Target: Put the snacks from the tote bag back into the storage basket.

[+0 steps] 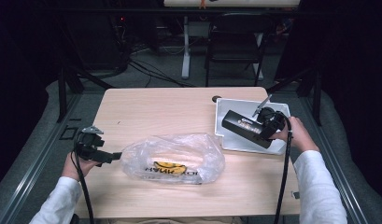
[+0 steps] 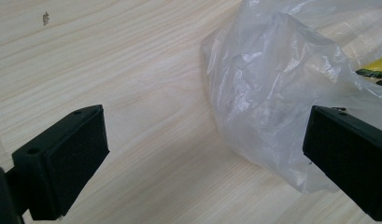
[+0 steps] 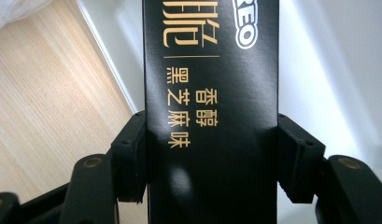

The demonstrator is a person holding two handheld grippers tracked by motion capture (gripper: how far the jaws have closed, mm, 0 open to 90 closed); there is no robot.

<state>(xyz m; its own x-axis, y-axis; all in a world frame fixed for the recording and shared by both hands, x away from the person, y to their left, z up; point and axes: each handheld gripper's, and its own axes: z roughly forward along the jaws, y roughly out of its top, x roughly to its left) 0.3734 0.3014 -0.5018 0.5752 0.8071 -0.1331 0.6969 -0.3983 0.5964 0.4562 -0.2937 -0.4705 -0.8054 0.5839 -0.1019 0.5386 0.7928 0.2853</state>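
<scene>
A long black box (image 1: 242,126) with gold lettering (image 3: 209,84) hangs over the white tray (image 1: 277,108) at the right of the table. My right gripper (image 1: 259,133) is shut on it, its pads (image 3: 129,156) pressed against both long sides. A crumpled clear plastic bag (image 1: 172,157) with a yellow and black print lies in the middle of the table. My left gripper (image 1: 118,157) is level with the bag's left end, open, its jaws wide apart. In the left gripper view the bag's edge (image 2: 268,98) lies in front of the right jaw, and the pads (image 2: 74,154) touch nothing.
The light wooden table (image 1: 146,107) has free room at the back left and along the front. A small dark round thing (image 1: 216,98) lies near the tray's back left corner. A folding chair (image 1: 235,42) stands beyond the table.
</scene>
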